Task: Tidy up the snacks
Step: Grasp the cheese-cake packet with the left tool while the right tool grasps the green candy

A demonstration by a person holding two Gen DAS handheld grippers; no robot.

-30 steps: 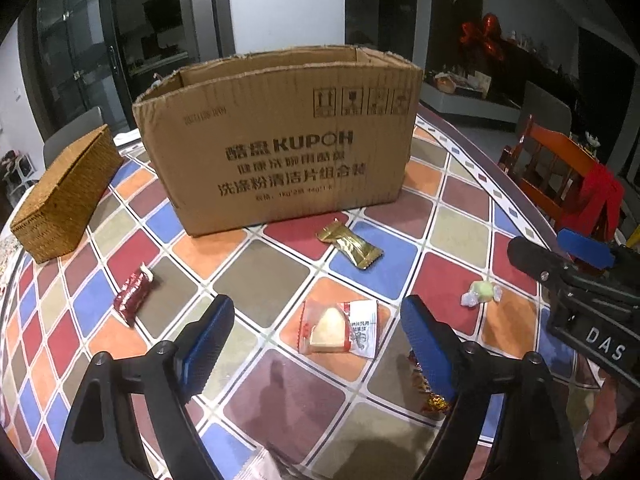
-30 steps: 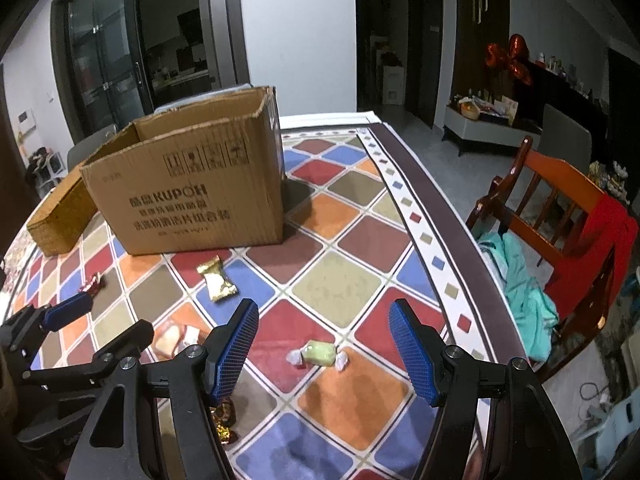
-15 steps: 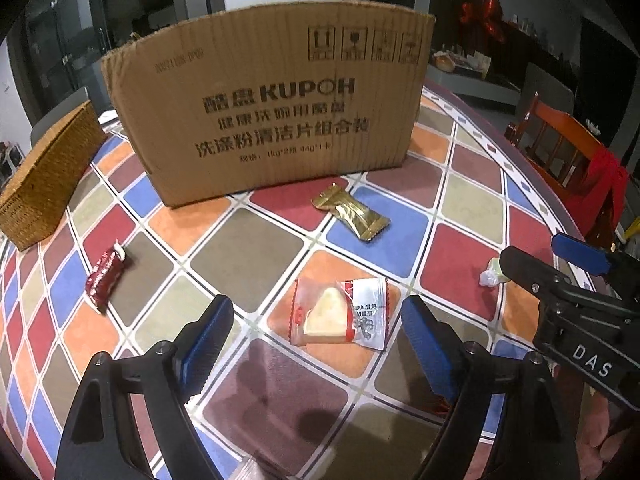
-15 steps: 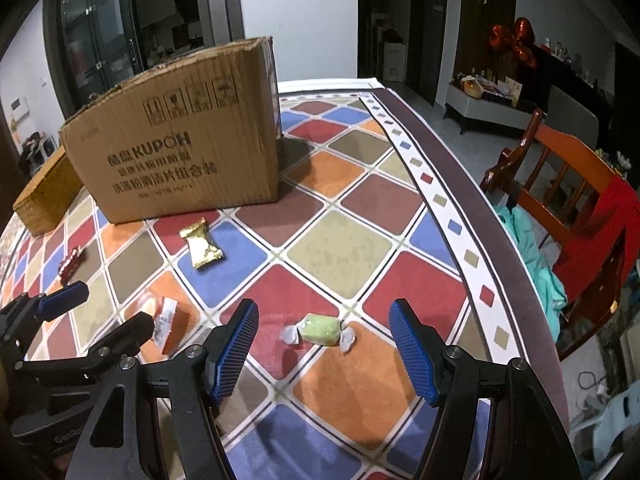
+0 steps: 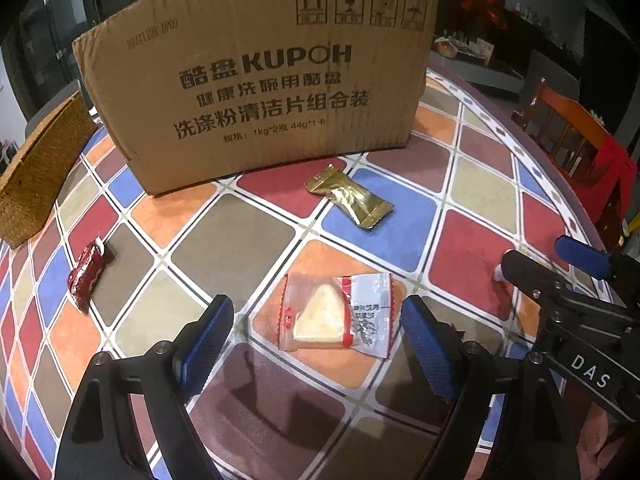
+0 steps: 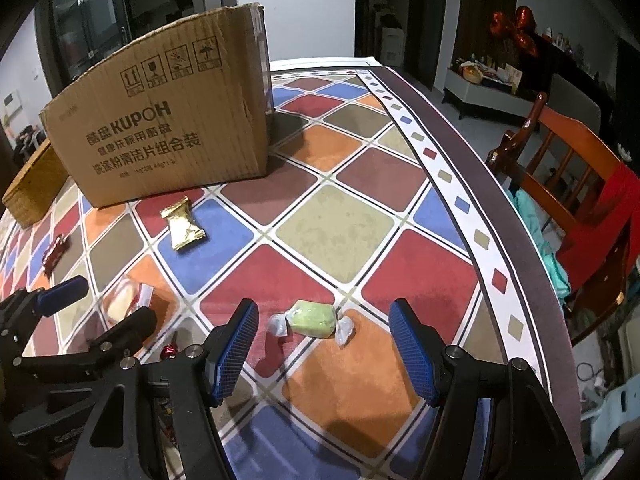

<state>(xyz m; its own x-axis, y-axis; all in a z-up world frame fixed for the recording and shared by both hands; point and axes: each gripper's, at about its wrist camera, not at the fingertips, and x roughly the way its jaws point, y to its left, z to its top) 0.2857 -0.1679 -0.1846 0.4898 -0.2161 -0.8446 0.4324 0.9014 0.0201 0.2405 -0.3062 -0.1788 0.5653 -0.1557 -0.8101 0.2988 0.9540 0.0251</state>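
Snacks scattered over the chequered desk point(image 5: 248, 248), none yet in the cardboard box point(image 5: 256, 92) at the back. Going left to right in the left wrist view: wicker basket point(image 5: 36, 180) at the far left edge, red-wrapped candy point(image 5: 86, 274) just ahead of it, left gripper point(image 5: 316, 344) spread wide with nothing between the pads, clear packet with a white triangular piece point(image 5: 336, 316) lying flat directly ahead between the two fingers, gold packet point(image 5: 348, 198) farther on toward the box. Long axis of the clear packet running across the gap, so likely a short drop and a close onto its two ends. Right gripper point(image 6: 324, 354) likewise spread and empty, green twist-wrapped candy point(image 6: 312, 319) just ahead and centred between its fingers, twisted ends pointing toward either pad. Each gripper nearer its own snack; clear packet left, green candy right, well apart from each other.

Shown only by the right wrist view: the green candy whole, hidden in the left view behind the right gripper's arm save for a pale scrap; also a small red-foil sweet point(image 6: 169, 351) low beside the left finger. Shown only by the left view: the clear packet in full.
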